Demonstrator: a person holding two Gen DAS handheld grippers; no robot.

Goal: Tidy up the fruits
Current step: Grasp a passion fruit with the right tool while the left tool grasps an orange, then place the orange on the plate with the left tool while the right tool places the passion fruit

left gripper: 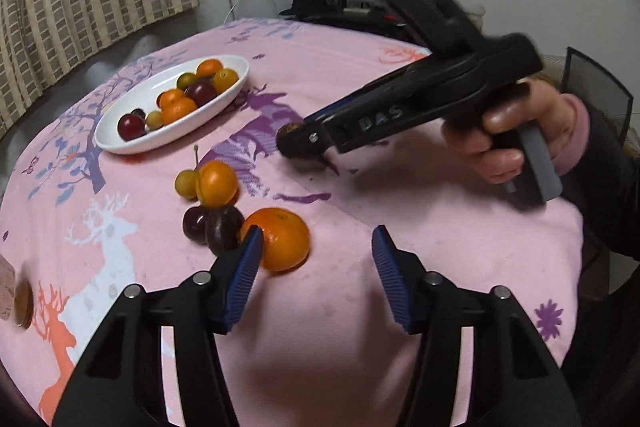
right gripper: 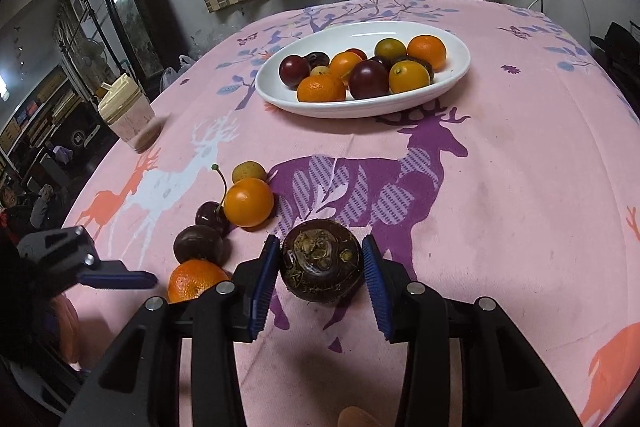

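A right gripper (right gripper: 320, 281) brackets a dark, rough-skinned round fruit (right gripper: 321, 261) on a worktop (right gripper: 500, 207) draped in a pink deer-print cloth, its jaws parted to roughly the fruit's width, one blue pad at each flank. Whether the pads already touch the skin cannot be told from the right wrist view; the fruit appears to rest on the cloth, not lifted. The straddling pose suggests a pick-up in preparation, with the white oval dish (right gripper: 460, 67) well beyond it as the likely destination, since it already holds a mix of oranges, dark plums and small yellow fruit.

The left gripper (left gripper: 318, 255) hangs wide open with nothing between its jaws, its left pad just beside a mandarin (left gripper: 284, 239), seemingly lined up for the next collection. That mandarin lies at the near end of a loose cluster on the cloth: two dark plums (left gripper: 218, 227), an orange kumquat-like fruit (left gripper: 218, 185) and a small yellow fruit (left gripper: 186, 183) with a stem standing beside it. These remain outside the dish (left gripper: 224, 95), so the sorting looks well short of finished.
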